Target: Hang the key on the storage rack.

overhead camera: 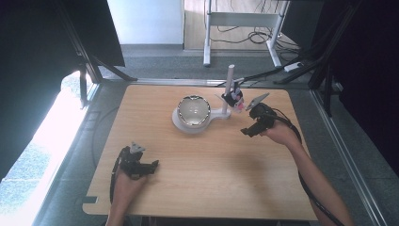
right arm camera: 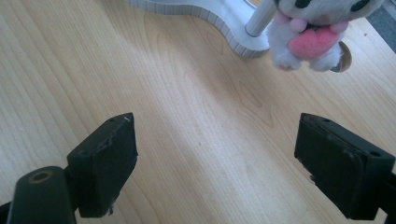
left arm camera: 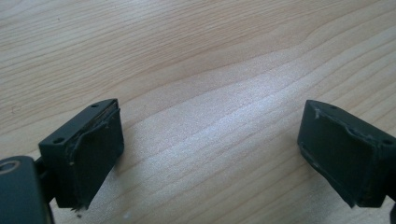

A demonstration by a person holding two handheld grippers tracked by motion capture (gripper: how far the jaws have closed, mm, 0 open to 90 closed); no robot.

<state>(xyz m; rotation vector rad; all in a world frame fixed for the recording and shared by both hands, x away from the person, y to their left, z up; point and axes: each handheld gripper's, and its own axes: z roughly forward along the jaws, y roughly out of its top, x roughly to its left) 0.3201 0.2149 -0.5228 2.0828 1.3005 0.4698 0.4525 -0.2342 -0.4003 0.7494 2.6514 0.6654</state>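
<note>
A white stand (overhead camera: 190, 125) with a shiny round bowl (overhead camera: 193, 110) and an upright pale post (overhead camera: 229, 89) sits at the table's far middle. A small plush toy (overhead camera: 233, 98) hangs on the post; in the right gripper view the plush toy (right arm camera: 313, 32) is white and pink, just above the wood beside the post (right arm camera: 259, 17). My right gripper (overhead camera: 246, 131) is open to the right of the stand, nothing between its jaws (right arm camera: 215, 163). My left gripper (overhead camera: 153, 165) rests open near the front left, over bare wood (left arm camera: 210, 154).
The wooden table (overhead camera: 207, 183) has bare room across its middle and front. Dark curtains flank both sides. On the floor beyond the far edge stand a white desk frame (overhead camera: 240, 21) and cables (overhead camera: 261, 37).
</note>
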